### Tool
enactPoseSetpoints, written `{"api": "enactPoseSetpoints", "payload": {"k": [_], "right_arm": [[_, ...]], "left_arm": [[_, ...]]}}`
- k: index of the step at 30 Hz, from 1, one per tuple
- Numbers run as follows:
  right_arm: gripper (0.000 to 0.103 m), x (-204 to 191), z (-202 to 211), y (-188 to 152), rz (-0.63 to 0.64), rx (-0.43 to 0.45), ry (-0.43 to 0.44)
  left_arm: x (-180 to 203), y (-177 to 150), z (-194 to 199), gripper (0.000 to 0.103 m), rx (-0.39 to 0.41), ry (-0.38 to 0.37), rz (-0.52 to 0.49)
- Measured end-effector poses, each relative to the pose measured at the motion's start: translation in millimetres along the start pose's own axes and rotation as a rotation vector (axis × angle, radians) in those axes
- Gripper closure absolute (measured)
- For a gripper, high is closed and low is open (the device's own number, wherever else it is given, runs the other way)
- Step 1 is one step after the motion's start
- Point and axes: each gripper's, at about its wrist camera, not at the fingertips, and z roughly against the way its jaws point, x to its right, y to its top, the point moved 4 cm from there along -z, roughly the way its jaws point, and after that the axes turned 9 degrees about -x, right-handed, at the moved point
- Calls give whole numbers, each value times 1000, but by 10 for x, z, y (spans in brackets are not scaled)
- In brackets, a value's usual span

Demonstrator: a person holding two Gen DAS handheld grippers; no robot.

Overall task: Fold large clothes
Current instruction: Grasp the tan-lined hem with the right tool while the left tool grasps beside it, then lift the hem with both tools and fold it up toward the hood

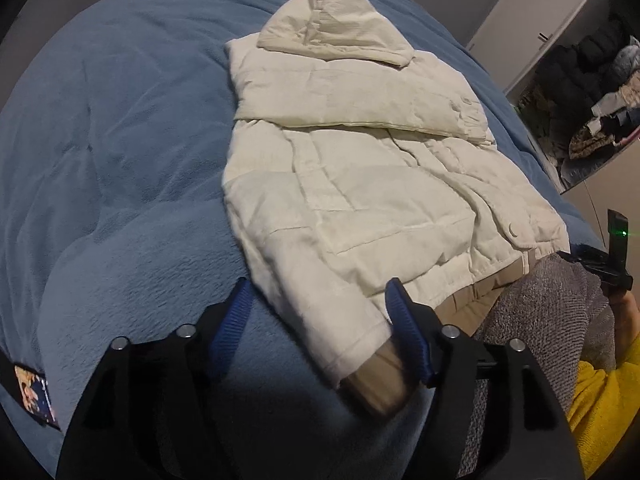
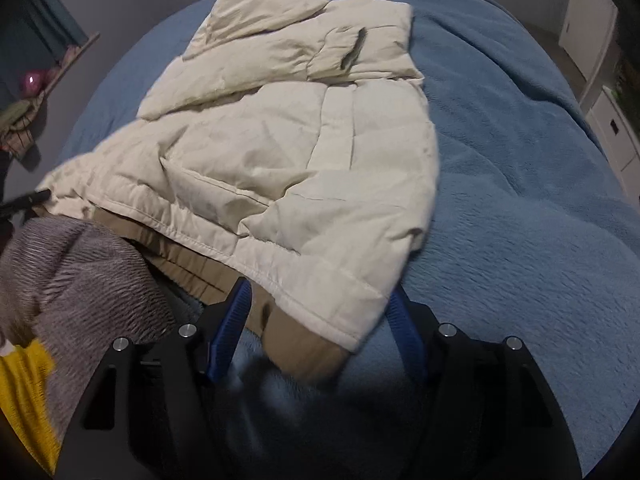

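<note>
Left wrist view, nearest first: left gripper (image 1: 320, 320) with blue ribbed pads spread wide, jaws gripping nothing; the near left hem corner of the cream quilted hooded puffer jacket (image 1: 360, 184) reaches in between them, its tan ribbed band (image 1: 380, 380) close to the right-hand pad. Right wrist view: right gripper (image 2: 320, 320) likewise wide open and empty, the opposite hem corner and tan band (image 2: 308, 344) lying between its pads. Jacket (image 2: 288, 148) lies flat on the blue fleece blanket (image 1: 120, 140) covering the bed, hem toward the person, hood at the far end, both sleeves folded across the chest. Judgement: padded fill makes it light but bulky and springy; the smooth shell looks liable to slide, so a fold may spring open unless pressed down. The ribbed hem corners seem the best hold, thicker and less slick than the quilted panels, one per gripper. Person's grey knit sleeve (image 1: 552, 312) with a yellow layer beneath lies between the two grippers in both views. Only the left view shows the snap buttons on the front placket, the hood's full outline, and dark clothes hanging by a white door far right. Only the right view shows the sleeve cuff opening on the chest and a pink round object on the floor far left.
</note>
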Motion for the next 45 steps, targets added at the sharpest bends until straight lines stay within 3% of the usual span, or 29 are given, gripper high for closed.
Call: {"api": "enactPoseSetpoints", "payload": {"k": [1,3,5,9,14,20,28,36,40,45], "right_arm": [[39,-22,-19,25,7,6,-3],[66,-36,-17,48,27,22,-45],[73,-43,12,44,41,42,-49],[87,-22,188,97,49,114,-55],[90,-37,528,373,71,232,-87],[91,-15,899,1009,74,372,-112],[91,224,1095,1969,-29,501,-49],[91,435,971,2771,-118,606,-34],[91,598,747,3067,-175,640,-19],[91,722,387,3333,-182,630,-72]], "left_arm": [[38,10,-25,36,0,18,-19],[75,3,-30,45,10,42,-54],[124,-39,-39,64,10,61,-104],[71,-67,7,77,34,54,-119],[78,234,255,84,138,43,-122],[60,858,532,85,268,59,-123],[-287,1662,494,86,337,50,-18],[-596,2364,345,86,424,42,111],[-673,2673,138,86,453,75,153],[-734,2939,-156,85,439,130,153]]}}
